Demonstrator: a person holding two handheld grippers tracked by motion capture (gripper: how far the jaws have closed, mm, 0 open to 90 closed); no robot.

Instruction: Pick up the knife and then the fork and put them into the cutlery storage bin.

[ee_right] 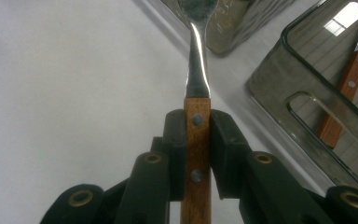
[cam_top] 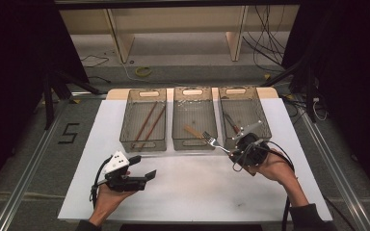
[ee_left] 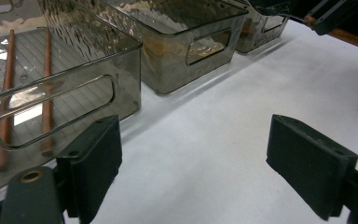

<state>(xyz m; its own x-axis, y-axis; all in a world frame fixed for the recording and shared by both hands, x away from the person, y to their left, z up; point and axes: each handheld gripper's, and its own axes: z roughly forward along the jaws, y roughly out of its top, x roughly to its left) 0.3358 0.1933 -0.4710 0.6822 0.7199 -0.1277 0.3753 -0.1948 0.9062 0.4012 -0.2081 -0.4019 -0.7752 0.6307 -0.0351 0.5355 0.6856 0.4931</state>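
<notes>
Left gripper (cam_top: 143, 169) low over the white sheet (cam_top: 192, 187), near the table's front left; black body, grey three-cornered plate on top, cable trailing back to the hand. Its jaws stand wide apart with nothing between them; in the left gripper view the pads (ee_left: 95, 158) are blocky, matte black rubber, bare sheet between

Left bin (cam_top: 143, 120): smoky translucent plastic, rectangular, slot handle cut in each end, ribbed floor. Two chopsticks (cam_top: 149, 122) lie inside, slim reddish-brown wooden rods, roughly side by side, slanted

Middle bin (cam_top: 194, 118): same make, rippled walls. A wood-handled piece (cam_top: 191, 131) lies on its floor; too small to tell what kind

Fork (cam_top: 215, 143): shiny steel tines and neck, flat wooden handle with two metal rivets. It hangs above the sheet just in front of the gap between middle and right bins, tines pointing toward the middle bin's near right corner. Right gripper view: the pads (ee_right: 226, 149) are clamped on both flat sides of the handle (ee_right: 196, 154), steel neck rising straight out

Right gripper (cam_top: 235, 154) grasps the fork, at the right bin's near end

Right bin (cam_top: 244, 115): same plastic; a knife (ee_right: 349, 79) with riveted wooden handle lies inside
</notes>
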